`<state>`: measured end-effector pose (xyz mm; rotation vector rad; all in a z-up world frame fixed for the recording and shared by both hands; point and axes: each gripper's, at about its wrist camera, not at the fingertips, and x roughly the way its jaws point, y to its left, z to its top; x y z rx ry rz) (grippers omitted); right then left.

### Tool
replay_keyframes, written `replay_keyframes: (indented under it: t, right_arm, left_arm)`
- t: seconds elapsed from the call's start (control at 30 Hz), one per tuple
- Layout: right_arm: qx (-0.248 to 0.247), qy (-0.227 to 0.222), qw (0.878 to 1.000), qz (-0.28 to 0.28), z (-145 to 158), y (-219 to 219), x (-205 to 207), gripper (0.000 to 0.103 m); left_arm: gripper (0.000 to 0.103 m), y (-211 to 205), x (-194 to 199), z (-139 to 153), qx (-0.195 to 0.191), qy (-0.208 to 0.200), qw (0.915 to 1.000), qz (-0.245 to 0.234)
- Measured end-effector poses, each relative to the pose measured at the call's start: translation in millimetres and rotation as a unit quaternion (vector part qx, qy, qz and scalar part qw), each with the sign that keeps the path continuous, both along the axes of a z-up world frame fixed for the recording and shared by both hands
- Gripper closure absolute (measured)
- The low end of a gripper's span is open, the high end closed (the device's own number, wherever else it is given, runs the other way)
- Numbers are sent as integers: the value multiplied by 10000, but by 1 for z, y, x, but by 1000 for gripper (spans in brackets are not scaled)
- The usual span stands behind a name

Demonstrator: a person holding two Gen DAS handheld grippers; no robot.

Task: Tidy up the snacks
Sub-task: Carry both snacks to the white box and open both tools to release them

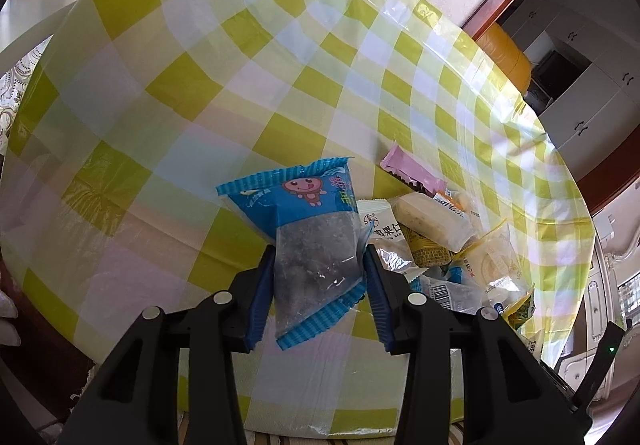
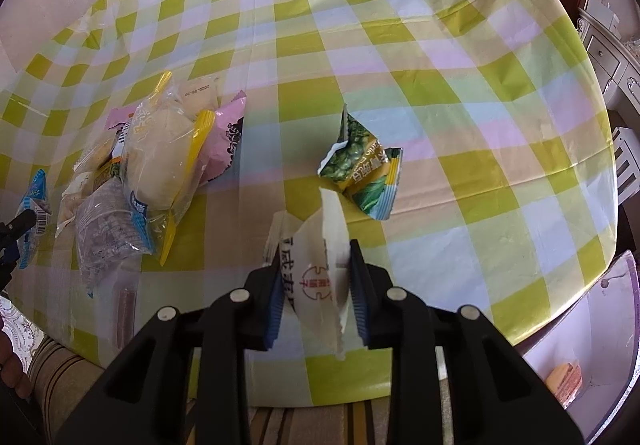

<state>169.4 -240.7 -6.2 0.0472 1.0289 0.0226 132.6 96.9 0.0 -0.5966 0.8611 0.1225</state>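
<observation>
Left hand-held gripper (image 1: 320, 277) clamped on blue seaweed packet (image 1: 310, 235), long axis forward along fingers, snack pile (image 1: 440, 241) just right; right hand-held gripper (image 2: 316, 285) clamped on white packet (image 2: 320, 277), green packet (image 2: 360, 165) ahead on counter (image 2: 440, 85), nearer that hand.

blue packet (image 1: 304, 241) gripped; white packet (image 2: 324, 277) gripped; rest piled (image 2: 160, 161).

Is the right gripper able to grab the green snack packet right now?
Probably not yet. The right gripper is already shut on a white packet. The green packet lies just beyond on open tablecloth, with nothing between.
</observation>
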Motion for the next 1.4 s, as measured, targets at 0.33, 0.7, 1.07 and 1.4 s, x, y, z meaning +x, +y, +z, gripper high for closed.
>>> replay_keyframes:
  t: [0.33,0.7,1.07,1.4]
  right_arm:
    - [99,-204,9997,-78,16,-7,-8,74]
    - [451,-332,9984,-108,33,-22,-22,74]
    - [770,-382,9959,-288,43,-62,-40,74]
    - [749,-472,9928,-812,52,-128,-62,74]
  left_arm:
    - [61,-2,-28,12,-91,-183,9998,-59]
    - [61,-13,-43,24,56,-190,9996,-187]
    - [61,-59,-46,39,208,-170,9973,-682]
    - [61,-157,-39,45,200,-137,9806,-1943]
